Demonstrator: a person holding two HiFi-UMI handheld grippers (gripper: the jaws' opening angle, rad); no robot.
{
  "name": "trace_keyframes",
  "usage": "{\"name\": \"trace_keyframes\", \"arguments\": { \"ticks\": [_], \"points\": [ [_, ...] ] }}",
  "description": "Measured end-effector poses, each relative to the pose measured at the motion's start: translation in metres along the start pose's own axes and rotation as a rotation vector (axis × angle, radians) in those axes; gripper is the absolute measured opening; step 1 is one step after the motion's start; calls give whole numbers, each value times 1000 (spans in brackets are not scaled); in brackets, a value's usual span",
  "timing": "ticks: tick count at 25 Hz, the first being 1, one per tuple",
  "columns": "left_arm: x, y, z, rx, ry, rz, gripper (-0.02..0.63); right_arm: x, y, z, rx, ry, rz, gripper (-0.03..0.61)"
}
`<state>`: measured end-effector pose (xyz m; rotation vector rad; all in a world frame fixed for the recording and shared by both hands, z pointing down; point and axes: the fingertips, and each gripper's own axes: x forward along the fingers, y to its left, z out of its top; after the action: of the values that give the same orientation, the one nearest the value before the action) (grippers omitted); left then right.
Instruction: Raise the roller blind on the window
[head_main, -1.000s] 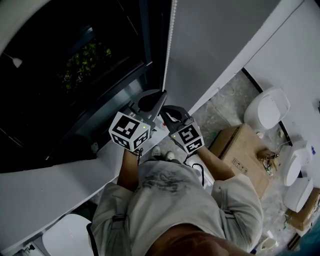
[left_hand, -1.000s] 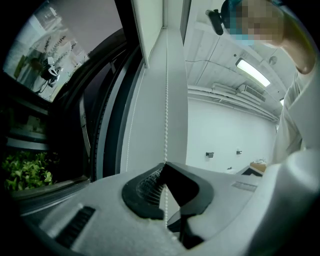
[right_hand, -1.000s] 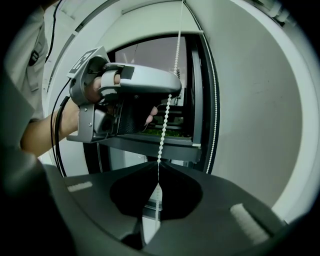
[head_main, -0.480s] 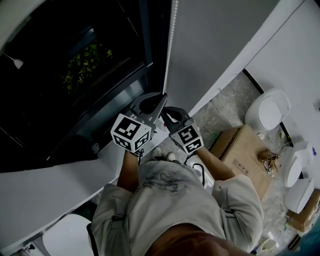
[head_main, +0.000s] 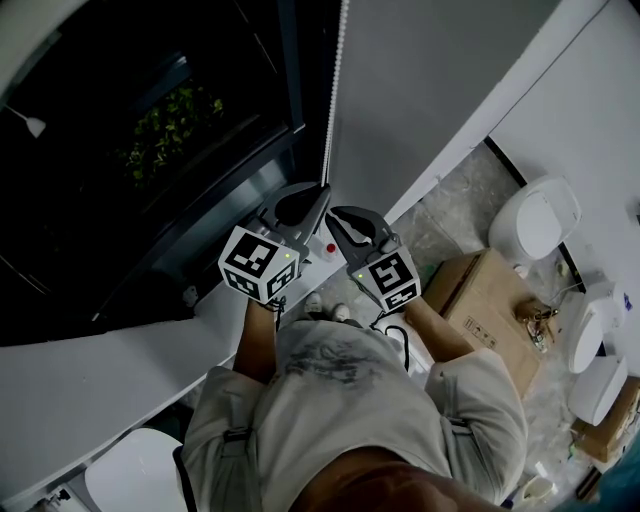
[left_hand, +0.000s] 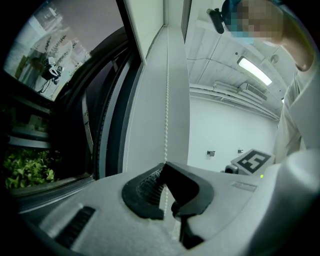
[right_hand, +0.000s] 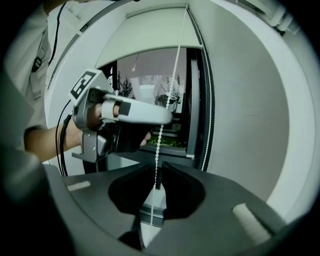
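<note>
The roller blind (right_hand: 150, 30) covers only the top of the window, and its bead chain (head_main: 335, 90) hangs down the right edge of the dark pane, just left of the grey wall. The left gripper (head_main: 322, 192) has its jaws pressed together on the bead chain, which enters between the ribbed pads in the left gripper view. Just below and nearer, the right gripper (head_main: 333, 215) pinches the same strand: in the right gripper view the jaws nearly meet, with the beads in the narrow slit and running on below. A second strand (right_hand: 207, 115) hangs free to the right, close to the frame. Beyond the glass, green plants (head_main: 165, 120) show at far left. A white sill (head_main: 110, 375) runs under the window. On the floor to the right lie a cardboard box (head_main: 490, 310) and round white housings (head_main: 535, 220)
</note>
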<state>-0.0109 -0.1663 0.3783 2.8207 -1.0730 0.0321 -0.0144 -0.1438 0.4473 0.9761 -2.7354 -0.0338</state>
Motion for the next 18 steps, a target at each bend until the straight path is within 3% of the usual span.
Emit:
{"name": "trace_keyframes", "arguments": {
  "ticks": [8, 18],
  "points": [
    [0, 0, 1, -2, -6, 0, 12, -21, -29, 70, -32, -124, -38, 66],
    [-2, -1, 0, 4, -4, 3, 12, -27, -33, 157, -107, -292, -12, 95]
  ]
}}
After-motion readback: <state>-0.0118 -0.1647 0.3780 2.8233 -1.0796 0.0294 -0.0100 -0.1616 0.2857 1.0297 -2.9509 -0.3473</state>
